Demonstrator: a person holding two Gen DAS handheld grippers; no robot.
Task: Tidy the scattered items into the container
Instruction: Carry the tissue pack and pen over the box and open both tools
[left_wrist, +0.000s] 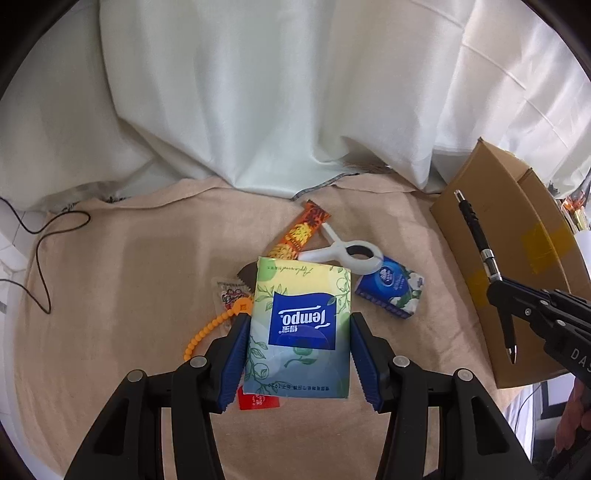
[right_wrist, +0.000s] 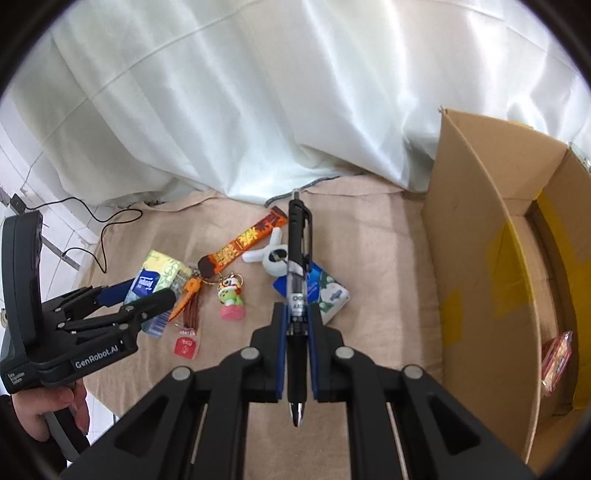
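Your right gripper (right_wrist: 295, 325) clamps a black pen (right_wrist: 297, 280), your left gripper (left_wrist: 297, 360) a Tempo tissue pack (left_wrist: 301, 325) between its fingers; next, carry both over the cardboard box (right_wrist: 480, 258).

"Tempo" on tissue pack (left_wrist: 301, 325); "GenRobot.AI" on left gripper (right_wrist: 147, 295)

Each black tool (right_wrist: 297, 347) has ribbed blue finger pads (left_wrist: 236, 363), silver pivot screws and white "GenRobot.AI" lettering at the frame's lower left.
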